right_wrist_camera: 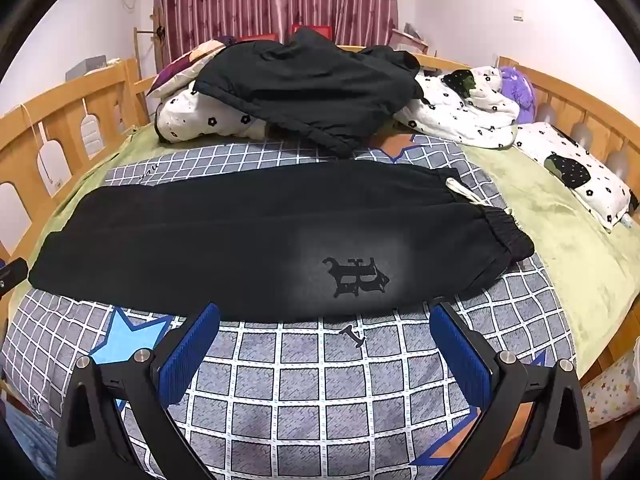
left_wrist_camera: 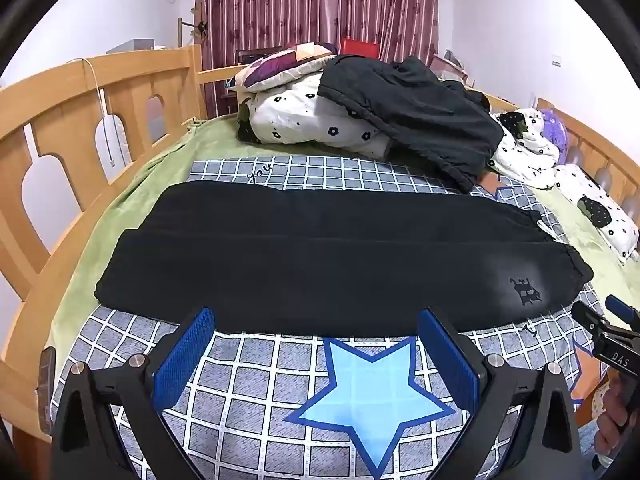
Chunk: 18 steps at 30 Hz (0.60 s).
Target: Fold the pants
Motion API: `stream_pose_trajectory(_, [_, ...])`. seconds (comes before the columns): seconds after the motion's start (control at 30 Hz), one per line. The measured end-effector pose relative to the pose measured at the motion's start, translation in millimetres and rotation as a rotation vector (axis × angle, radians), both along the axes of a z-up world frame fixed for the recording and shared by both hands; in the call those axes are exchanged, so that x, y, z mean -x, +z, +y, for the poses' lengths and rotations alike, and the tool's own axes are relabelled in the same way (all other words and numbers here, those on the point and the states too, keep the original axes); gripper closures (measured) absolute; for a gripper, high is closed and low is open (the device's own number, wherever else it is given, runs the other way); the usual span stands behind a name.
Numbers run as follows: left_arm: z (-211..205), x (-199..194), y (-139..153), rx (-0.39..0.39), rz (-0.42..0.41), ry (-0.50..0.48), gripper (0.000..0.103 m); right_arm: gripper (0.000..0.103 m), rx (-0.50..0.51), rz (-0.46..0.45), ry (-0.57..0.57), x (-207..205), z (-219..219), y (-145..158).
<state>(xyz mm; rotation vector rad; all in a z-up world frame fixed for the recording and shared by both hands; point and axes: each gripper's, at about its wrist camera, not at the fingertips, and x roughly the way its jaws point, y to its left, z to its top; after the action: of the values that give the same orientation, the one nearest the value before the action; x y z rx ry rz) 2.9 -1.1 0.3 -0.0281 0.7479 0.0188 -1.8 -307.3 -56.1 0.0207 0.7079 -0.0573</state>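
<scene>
Black pants (left_wrist_camera: 320, 256) lie flat across the bed, legs side by side, waistband with a white drawstring at the right and a black logo near it (right_wrist_camera: 356, 278). They show in the right wrist view too (right_wrist_camera: 248, 240). My left gripper (left_wrist_camera: 316, 320) is open and empty, its blue fingertips just short of the pants' near edge. My right gripper (right_wrist_camera: 324, 316) is open and empty, at the near edge below the logo. Its tip shows in the left wrist view (left_wrist_camera: 608, 320).
The pants rest on a grey checked sheet with blue stars (left_wrist_camera: 372, 392) over a green blanket (right_wrist_camera: 560, 232). A dark garment (right_wrist_camera: 312, 88) lies on flowered bedding (right_wrist_camera: 460, 116) at the back. Wooden rails (left_wrist_camera: 80, 112) edge the bed.
</scene>
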Motion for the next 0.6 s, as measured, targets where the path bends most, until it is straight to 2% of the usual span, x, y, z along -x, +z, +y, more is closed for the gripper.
stream_pose_trajectory(0.17, [3.2,2.5,3.3,0.009,-0.036,-0.007,0.0,0.0,-0.006,-0.005,0.003,-0.4,0.7,-0.4])
stream_pose_trajectory(0.47, [-5.1,3.1,-4.8,-0.015,-0.023,-0.018,0.0,0.0,-0.015,-0.021,-0.003,-0.3,-9.0,4.3])
stream_pose_trajectory(0.6, [-6.1,3.6,-5.4,-0.022,-0.024,-0.023,0.0,0.0,-0.012,-0.025,-0.009,2.0,-0.4,4.8])
